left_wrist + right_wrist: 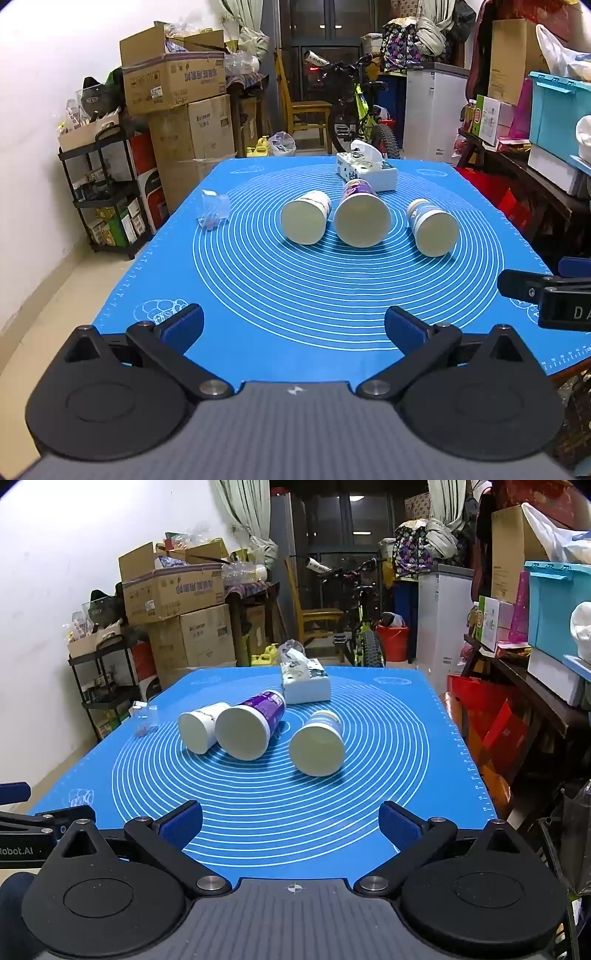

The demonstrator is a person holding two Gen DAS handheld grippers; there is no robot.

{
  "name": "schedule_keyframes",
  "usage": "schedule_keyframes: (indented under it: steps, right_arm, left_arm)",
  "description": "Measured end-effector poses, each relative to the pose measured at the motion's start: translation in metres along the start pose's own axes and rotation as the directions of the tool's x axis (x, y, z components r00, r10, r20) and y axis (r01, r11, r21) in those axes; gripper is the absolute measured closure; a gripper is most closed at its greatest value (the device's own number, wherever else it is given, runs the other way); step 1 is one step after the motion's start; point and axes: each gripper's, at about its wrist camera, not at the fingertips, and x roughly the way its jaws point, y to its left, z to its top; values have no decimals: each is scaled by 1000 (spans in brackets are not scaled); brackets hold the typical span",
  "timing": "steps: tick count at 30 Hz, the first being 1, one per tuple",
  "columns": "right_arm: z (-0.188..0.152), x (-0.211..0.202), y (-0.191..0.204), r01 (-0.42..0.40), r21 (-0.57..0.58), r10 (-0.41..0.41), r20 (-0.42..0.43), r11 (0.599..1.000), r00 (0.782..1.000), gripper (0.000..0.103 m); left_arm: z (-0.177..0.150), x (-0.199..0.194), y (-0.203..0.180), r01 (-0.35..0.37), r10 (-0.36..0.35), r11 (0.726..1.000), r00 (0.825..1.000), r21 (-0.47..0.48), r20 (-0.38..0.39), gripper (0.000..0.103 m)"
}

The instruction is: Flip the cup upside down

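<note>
Three paper cups lie on their sides on the blue mat (pixel 295 295), open mouths toward me: a white one on the left (pixel 304 221) (pixel 201 731), a larger purple one in the middle (pixel 362 218) (pixel 247 731), and a white-and-blue one on the right (pixel 432 227) (pixel 319 744). My left gripper (pixel 293 328) is open and empty near the mat's front edge, well short of the cups. My right gripper (pixel 291 827) is open and empty, also near the front edge. The right gripper shows at the right edge of the left wrist view (pixel 546 295).
A white tissue box (pixel 369 170) (pixel 306 683) stands behind the cups. A small clear plastic cup (pixel 214 210) (pixel 146 720) sits at the mat's left side. Cardboard boxes, a shelf cart, a bicycle and storage bins surround the table.
</note>
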Motion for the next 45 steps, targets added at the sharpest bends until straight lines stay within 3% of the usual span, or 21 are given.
schedule_keyframes:
  steps: [6,45]
  right_arm:
    - [0,1,-1,3,-1,-3,-16,1000,1000,2]
    - [-5,8,-3,-2,-12,1,-33,1000,999,2]
  left_arm:
    - [1,-2,2,34,-35,999,999,-19,-20,0]
    - [4,-3,-3,15,-15,1000,1000,15,-5,0]
